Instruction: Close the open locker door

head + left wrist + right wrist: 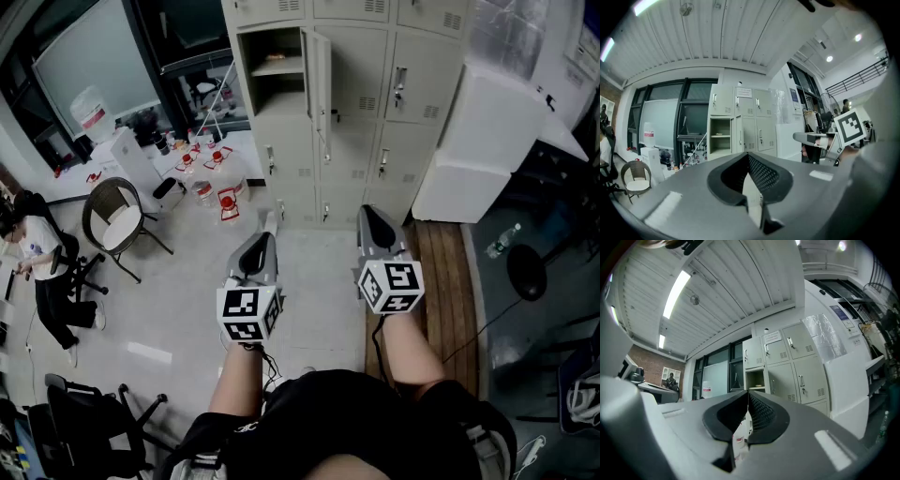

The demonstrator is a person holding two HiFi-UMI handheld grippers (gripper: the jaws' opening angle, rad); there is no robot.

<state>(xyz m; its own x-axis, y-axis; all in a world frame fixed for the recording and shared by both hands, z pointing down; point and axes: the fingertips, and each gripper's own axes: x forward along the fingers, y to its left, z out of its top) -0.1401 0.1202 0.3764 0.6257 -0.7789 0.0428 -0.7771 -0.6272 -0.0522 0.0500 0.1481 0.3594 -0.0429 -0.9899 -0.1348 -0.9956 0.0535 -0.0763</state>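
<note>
Dim, bluish frames; ceiling strip lights (675, 291) glare, fisheye edges dark.

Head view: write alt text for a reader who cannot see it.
A bank of pale lockers stands ahead with one upper door swung open. In the foreground a person holds the left tool and right tool, both shut and empty, short of the lockers. A round chair and bottles sit on the floor at left.
</note>
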